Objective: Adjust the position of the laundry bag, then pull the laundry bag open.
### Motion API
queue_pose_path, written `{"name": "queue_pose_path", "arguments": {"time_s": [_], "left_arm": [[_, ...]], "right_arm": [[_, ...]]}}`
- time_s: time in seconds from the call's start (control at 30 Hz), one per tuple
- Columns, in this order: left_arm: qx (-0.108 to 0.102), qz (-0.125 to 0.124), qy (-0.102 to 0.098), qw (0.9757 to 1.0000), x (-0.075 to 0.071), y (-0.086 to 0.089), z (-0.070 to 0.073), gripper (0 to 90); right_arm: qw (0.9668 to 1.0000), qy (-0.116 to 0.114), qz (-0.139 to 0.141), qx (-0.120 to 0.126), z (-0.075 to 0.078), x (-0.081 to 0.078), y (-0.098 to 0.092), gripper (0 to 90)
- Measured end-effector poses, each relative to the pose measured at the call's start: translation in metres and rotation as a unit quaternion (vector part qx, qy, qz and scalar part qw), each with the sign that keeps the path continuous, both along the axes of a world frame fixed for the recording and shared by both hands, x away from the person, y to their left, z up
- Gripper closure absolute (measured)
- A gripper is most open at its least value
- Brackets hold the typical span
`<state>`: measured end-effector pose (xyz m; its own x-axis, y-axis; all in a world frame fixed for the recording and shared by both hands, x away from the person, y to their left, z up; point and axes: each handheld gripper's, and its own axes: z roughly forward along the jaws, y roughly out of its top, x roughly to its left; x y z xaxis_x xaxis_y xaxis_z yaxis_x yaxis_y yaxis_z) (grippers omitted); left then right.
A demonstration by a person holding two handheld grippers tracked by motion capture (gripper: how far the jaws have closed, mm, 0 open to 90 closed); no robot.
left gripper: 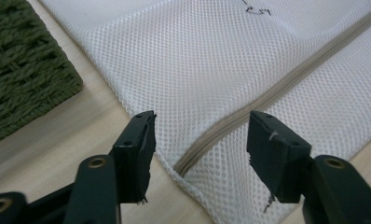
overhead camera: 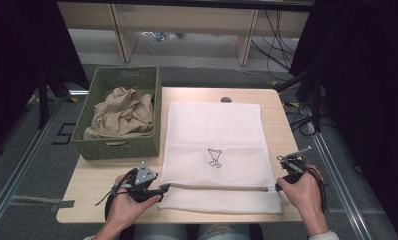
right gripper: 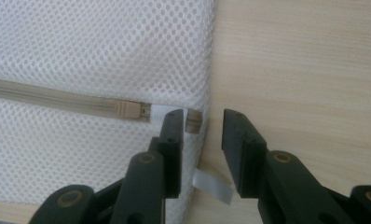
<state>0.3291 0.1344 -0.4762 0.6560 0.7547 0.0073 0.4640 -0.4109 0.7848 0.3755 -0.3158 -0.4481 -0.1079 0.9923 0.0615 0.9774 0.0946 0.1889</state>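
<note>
The white mesh laundry bag (overhead camera: 214, 135), in fine honeycomb netting, carries a beige zipper (overhead camera: 217, 188) and a small black line drawing (overhead camera: 215, 158). At the light wood desk's (overhead camera: 87, 180) left edge, a woven olive-green basket (overhead camera: 118, 147) holds tan cloth (overhead camera: 121, 112).

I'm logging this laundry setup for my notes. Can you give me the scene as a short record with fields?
bag: white mesh laundry bag flat on the table
zipper: beige zipper closed, slider at its right end
basket: green woven basket holding beige cloth
left gripper: open, at zipper's left end
right gripper: open, at bag's right edge
</note>
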Motion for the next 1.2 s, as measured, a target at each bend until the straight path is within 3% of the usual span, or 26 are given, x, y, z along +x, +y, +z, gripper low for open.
{"name": "queue_pose_path", "arguments": {"time_s": [0.1,0.13,0.17,0.2,0.3,0.43,0.5,0.53,0.57,0.63,0.7,0.77,0.83,0.87,0.9,0.93,0.97,1.03,1.07,1.1,1.13,1.17,1.2], "left_arm": [[-0.001,0.001,-0.004,1.0000,0.002,0.000,0.002,38.9],[0.000,-0.006,-0.003,1.0000,0.002,0.001,0.003,38.3],[-0.014,0.005,0.007,0.9999,0.001,0.000,0.002,37.9],[-0.022,0.006,0.005,0.9997,0.000,-0.001,0.002,37.7],[-0.014,0.005,-0.012,0.9998,0.002,0.001,0.001,37.1],[-0.019,0.004,-0.009,0.9998,0.001,0.002,0.001,36.9],[-0.025,0.002,-0.003,0.9997,0.001,0.002,0.001,36.9],[-0.028,0.004,-0.008,0.9996,0.001,0.002,-0.001,36.9],[-0.025,0.003,-0.004,0.9997,0.000,0.002,0.000,36.9],[-0.020,0.006,-0.008,0.9998,0.000,0.002,0.001,36.9],[-0.026,0.007,-0.011,0.9996,0.000,0.001,0.001,36.9],[-0.035,0.014,-0.006,0.9993,0.000,0.000,0.001,36.9],[-0.025,0.006,-0.012,0.9996,0.002,0.002,0.002,36.9],[-0.039,0.008,-0.013,0.9991,0.002,0.001,0.002,36.9],[-0.042,0.009,-0.011,0.9990,0.002,0.001,0.002,36.9],[-0.032,0.003,-0.013,0.9994,0.002,0.002,0.003,36.9],[-0.029,0.005,-0.015,0.9994,0.003,0.001,0.003,36.9],[-0.039,0.010,-0.011,0.9991,0.003,-0.001,0.003,36.9],[-0.027,0.005,-0.015,0.9995,0.004,-0.001,0.004,36.9],[-0.024,0.002,-0.018,0.9995,0.004,-0.001,0.004,36.9],[-0.030,0.002,-0.013,0.9995,0.004,-0.002,0.004,36.9],[-0.034,0.005,-0.013,0.9993,0.004,-0.004,0.003,36.9],[-0.029,0.004,-0.008,0.9995,0.003,-0.004,0.003,36.9]], "right_arm": [[1.0000,-0.007,0.001,0.000,0.001,0.001,-0.001,69.4],[0.9997,-0.007,-0.022,0.006,0.002,0.001,0.003,69.3],[0.9999,-0.008,-0.007,0.007,0.002,0.002,0.000,69.2],[0.9999,-0.012,-0.001,0.007,0.003,0.001,-0.001,69.2],[0.9999,-0.010,-0.011,0.003,0.004,0.003,-0.001,69.3],[0.9997,-0.021,-0.008,0.008,0.006,0.002,-0.002,69.3],[0.9993,-0.019,-0.032,0.008,0.008,0.002,0.000,69.4],[0.9996,-0.024,-0.015,0.007,0.008,0.002,-0.003,69.5],[0.9993,-0.019,-0.033,0.008,0.009,0.001,-0.001,69.4],[0.9991,-0.022,-0.034,0.009,0.009,0.001,-0.001,69.3],[0.9994,-0.028,-0.015,0.011,0.010,0.001,-0.004,69.3],[0.9994,-0.026,-0.016,0.014,0.011,0.001,-0.005,69.3],[0.9994,-0.021,-0.026,0.006,0.011,0.002,-0.004,69.4],[0.9991,-0.023,-0.031,0.014,0.010,0.002,-0.003,69.3],[0.9990,-0.005,-0.043,0.012,0.010,0.003,-0.002,69.2],[0.9987,-0.002,-0.048,0.014,0.010,0.003,0.000,69.2],[0.9997,-0.006,-0.018,0.018,0.008,0.004,-0.005,69.1],[0.9998,0.003,-0.018,0.012,0.008,0.005,-0.003,68.8],[0.9999,0.003,-0.011,0.012,0.007,0.006,-0.004,68.7],[0.9998,0.008,-0.013,0.013,0.006,0.007,-0.003,68.6],[0.9987,0.021,-0.041,0.020,0.007,0.006,0.001,68.3],[0.9998,0.009,-0.004,0.015,0.003,0.008,-0.005,68.0],[0.9998,0.017,-0.004,0.012,0.003,0.009,-0.005,67.9]]}}
